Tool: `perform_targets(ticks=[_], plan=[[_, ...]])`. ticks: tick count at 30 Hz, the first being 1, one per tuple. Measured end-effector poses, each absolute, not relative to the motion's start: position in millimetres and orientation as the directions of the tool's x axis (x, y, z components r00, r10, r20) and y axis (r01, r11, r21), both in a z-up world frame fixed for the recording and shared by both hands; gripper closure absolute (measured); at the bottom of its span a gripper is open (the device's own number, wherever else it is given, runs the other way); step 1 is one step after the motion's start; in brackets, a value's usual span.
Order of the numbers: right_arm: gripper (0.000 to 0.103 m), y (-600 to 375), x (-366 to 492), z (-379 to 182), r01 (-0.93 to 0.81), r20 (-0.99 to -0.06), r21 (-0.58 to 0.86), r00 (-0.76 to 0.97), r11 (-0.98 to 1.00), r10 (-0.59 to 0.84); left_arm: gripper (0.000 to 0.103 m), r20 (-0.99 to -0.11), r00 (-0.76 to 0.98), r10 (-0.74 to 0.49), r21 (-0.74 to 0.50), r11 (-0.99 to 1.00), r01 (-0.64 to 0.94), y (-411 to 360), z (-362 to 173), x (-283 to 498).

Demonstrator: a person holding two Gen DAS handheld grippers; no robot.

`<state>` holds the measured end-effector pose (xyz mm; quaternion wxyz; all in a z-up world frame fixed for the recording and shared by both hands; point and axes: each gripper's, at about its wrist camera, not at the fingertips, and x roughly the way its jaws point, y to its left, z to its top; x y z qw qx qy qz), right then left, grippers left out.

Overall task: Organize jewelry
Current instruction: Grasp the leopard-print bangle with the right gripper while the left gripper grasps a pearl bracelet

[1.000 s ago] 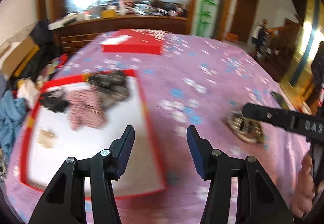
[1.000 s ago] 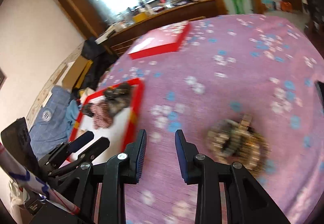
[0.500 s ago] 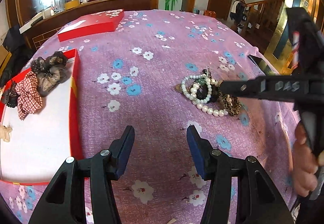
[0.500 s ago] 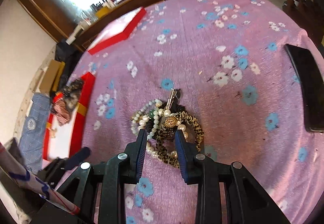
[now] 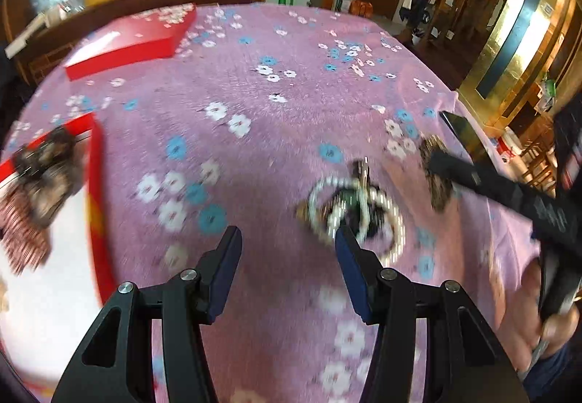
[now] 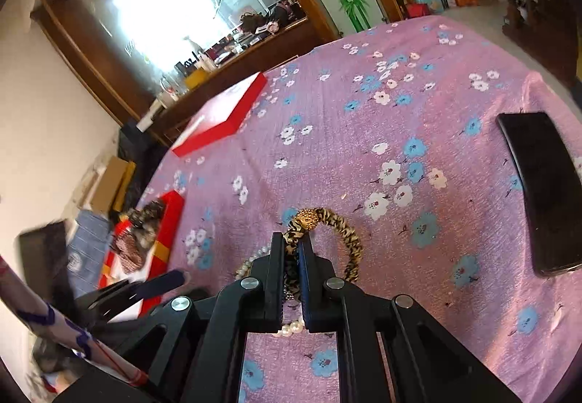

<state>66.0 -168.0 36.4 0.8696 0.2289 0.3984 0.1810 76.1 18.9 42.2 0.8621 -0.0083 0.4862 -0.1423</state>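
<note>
right tool (image 6: 291, 246) clamps ruffled leopard-print fabric hair loop (image 6: 345, 232) | round gold bead (image 6: 307, 220)

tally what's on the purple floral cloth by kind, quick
Red boxes: 2, flat closed red box and open red-rimmed tray
Black phone: 1
Leopard-print fabric scrunchie: 1, pinched in right tongs
White pearl strands: count unclear
Total: 4 plus pearls

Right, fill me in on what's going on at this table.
A person with a gripper in each hand is sorting jewelry on a floral purple tablecloth. The right gripper has clamped the leopard-print hair tie, pulling it from the pile with the pearl strand. The left gripper is open, empty, beside that pile. The red tray already holds some scrunchies.
</note>
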Motion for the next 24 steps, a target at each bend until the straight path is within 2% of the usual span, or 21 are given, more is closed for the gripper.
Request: perform_targets(ticks=[3,7,11,13,14,15,16,18,21,24], plan=[[0.095,-170.7,65.8,37.0,-0.134,-0.601,0.559,0.614,0.818,0.511,0.053,-0.866,0.431,-0.255,-0.168,0.959,0.230,10.9,32.6,102.5],[0.095,-169.6,63.9,39.7,-0.138,-0.590,0.569,0.618,0.810,0.520,0.060,-0.889,0.400,-0.225,-0.137,0.962,0.236,-1.7,19.7,119.1],[0.095,-171.7,62.3,40.0,-0.141,-0.582,0.584,0.614,0.800,0.533,0.062,-0.890,0.418,-0.181,-0.072,0.962,0.263,-15.8,16.6,121.9],[0.095,-171.5,61.9,40.6,-0.140,-0.582,0.583,0.614,0.800,0.532,0.074,-0.883,0.447,-0.139,-0.013,0.962,0.274,-24.7,15.3,119.0],[0.095,-172.2,62.5,40.3,-0.140,-0.580,0.586,0.615,0.798,0.534,0.076,-0.879,0.460,-0.122,0.013,0.960,0.281,-27.9,14.7,118.3],[0.095,-172.8,62.5,40.4,-0.138,-0.580,0.587,0.616,0.798,0.533,0.092,-0.870,0.478,-0.118,0.032,0.955,0.294,-31.9,14.7,114.9],[0.095,-172.9,62.8,40.0,-0.134,-0.580,0.587,0.618,0.798,0.531,0.098,-0.865,0.490,-0.106,0.051,0.954,0.296,-34.3,14.7,112.4],[0.095,-175.5,62.2,39.0,-0.128,-0.578,0.593,0.619,0.795,0.531,0.098,-0.857,0.508,-0.085,0.073,0.956,0.284,-32.9,14.1,110.5],[0.095,-178.1,62.5,39.5,-0.123,-0.572,0.602,0.623,0.789,0.534,0.098,-0.852,0.490,-0.183,-0.053,0.962,0.267,-14.6,18.1,108.2],[0.095,-178.7,61.3,41.2,-0.129,-0.564,0.604,0.628,0.787,0.536,0.098,-0.812,0.523,-0.260,-0.146,0.957,0.250,3.9,32.2,99.4]])
